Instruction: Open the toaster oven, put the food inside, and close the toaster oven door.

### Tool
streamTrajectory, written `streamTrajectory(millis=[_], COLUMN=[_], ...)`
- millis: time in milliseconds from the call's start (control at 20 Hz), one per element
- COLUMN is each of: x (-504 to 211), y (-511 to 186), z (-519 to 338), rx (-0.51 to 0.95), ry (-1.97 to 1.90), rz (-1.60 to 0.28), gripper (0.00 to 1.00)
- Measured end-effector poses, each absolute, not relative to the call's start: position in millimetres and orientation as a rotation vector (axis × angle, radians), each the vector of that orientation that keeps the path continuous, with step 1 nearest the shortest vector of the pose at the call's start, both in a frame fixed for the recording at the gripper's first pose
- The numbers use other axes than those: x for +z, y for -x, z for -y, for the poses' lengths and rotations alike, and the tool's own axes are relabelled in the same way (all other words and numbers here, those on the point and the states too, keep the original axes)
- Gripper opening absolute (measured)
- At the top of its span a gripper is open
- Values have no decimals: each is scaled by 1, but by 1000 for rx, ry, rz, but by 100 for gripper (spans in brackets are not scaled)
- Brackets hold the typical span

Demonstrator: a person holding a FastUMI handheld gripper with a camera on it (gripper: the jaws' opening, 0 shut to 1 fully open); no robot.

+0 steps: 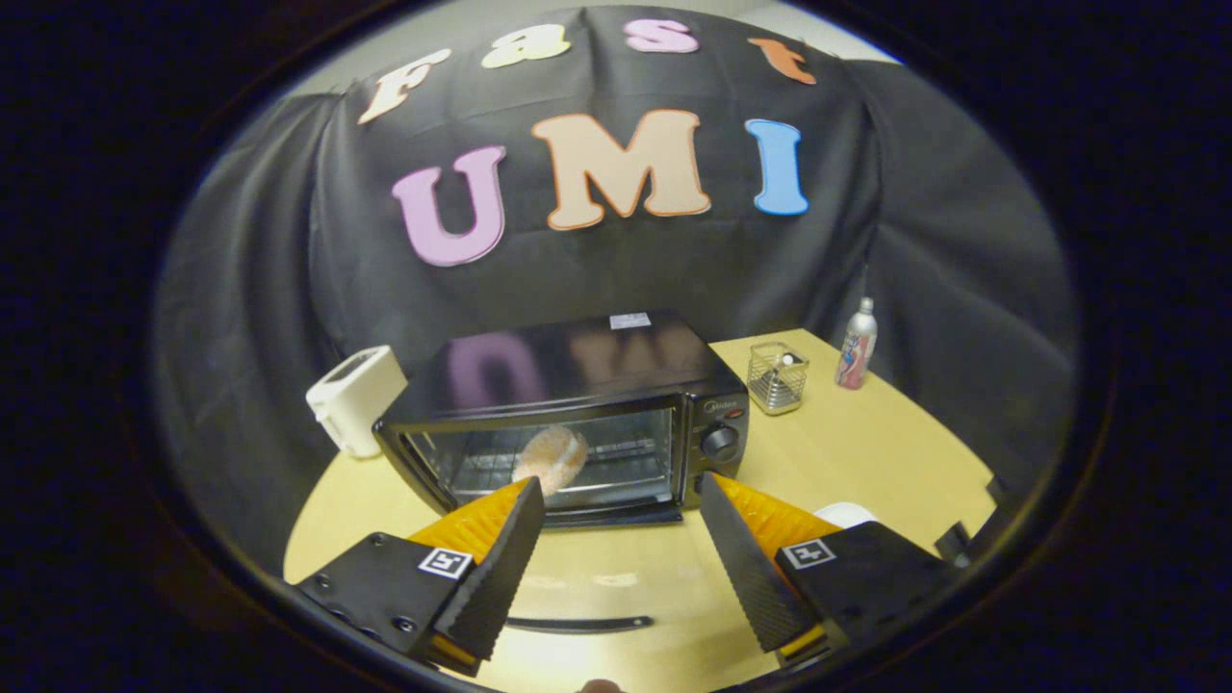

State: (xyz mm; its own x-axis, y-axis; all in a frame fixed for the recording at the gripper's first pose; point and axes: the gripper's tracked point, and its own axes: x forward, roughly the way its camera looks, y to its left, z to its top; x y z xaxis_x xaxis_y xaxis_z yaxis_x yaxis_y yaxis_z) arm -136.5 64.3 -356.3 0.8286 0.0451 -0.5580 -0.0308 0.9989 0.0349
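Toaster oven [568, 423] holds the bun [551, 458]; our empty tongs [616, 500] gape wide, and could bump its closed door [553, 460].

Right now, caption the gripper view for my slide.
Open claw faces closed toaster oven, bun inside.

I count one black toaster oven [568, 414] with a glass door, one round browned bun [551, 457] inside it, one white pop-up toaster [354, 399], one wire mesh holder [778, 376], one slim spray bottle [856, 345], and one pale wooden table [866, 452]. My two fingers [500, 563] stand apart, empty.
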Motion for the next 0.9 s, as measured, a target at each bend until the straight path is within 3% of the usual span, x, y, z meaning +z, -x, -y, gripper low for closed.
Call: streamTrajectory(millis=[900], x=[-493], y=[262], z=[-96], rx=[169], ry=[72], rz=[-926], gripper=[100])
